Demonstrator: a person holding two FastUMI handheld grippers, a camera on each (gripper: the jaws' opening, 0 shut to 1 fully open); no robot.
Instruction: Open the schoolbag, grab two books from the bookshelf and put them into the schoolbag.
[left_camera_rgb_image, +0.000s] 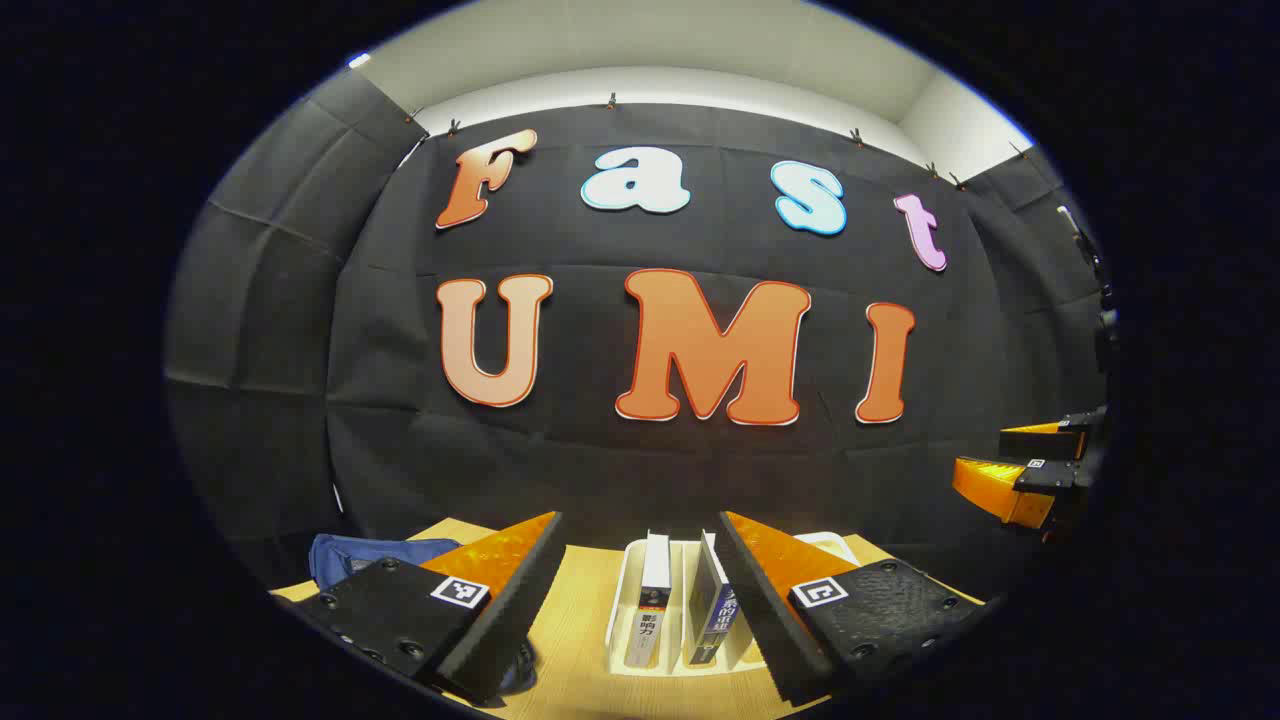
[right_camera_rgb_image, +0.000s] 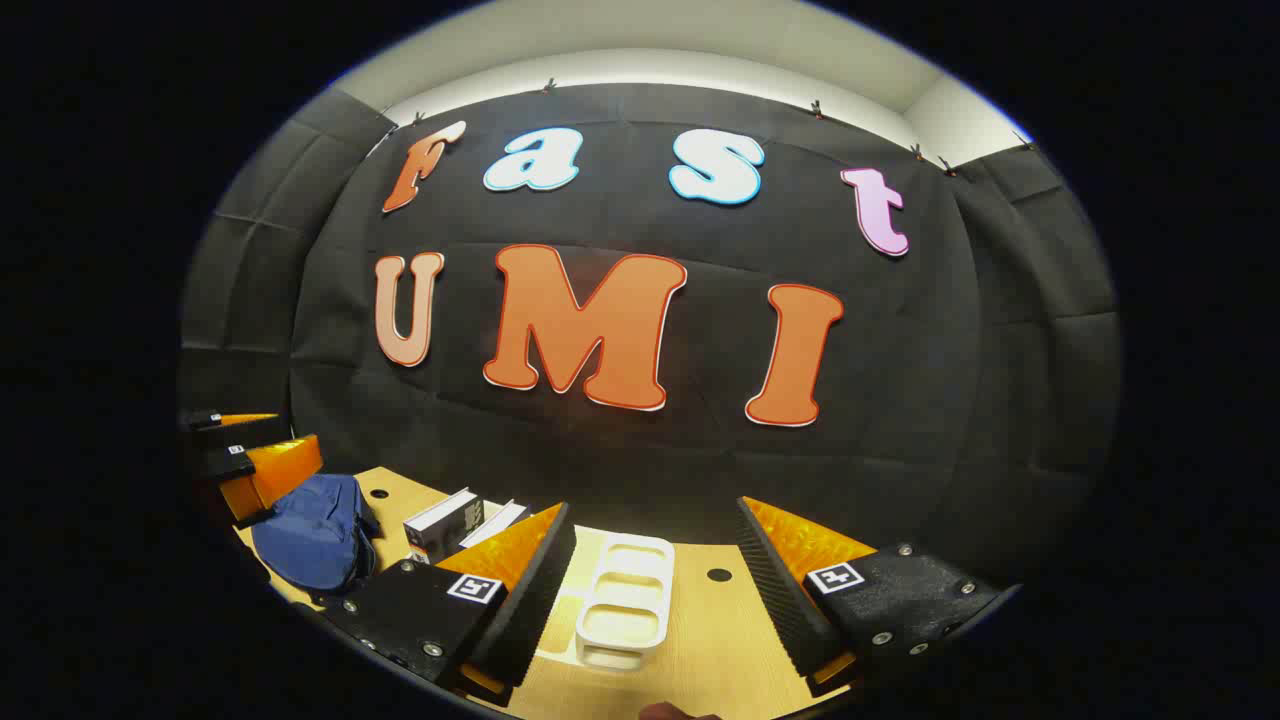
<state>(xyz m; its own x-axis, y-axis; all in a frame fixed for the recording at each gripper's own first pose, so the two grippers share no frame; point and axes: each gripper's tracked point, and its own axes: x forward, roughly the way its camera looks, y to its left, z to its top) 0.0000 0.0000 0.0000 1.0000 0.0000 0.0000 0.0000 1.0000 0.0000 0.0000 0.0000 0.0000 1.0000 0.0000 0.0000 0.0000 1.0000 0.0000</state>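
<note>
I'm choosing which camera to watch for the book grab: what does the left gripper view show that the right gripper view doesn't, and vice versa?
Left gripper view: two books spine-on, upright in the white rack, between the open left gripper fingers. Right gripper view: ahead of the open right gripper, empty rack slots, a dark hole in the table, most of the blue bag. Shared: books, bag, rack, table, the other gripper at the edge.

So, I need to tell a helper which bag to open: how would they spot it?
On the wooden table, look left of the white book rack and the standing books. The schoolbag is the slumped dark blue fabric lump, the only soft thing there.
</note>
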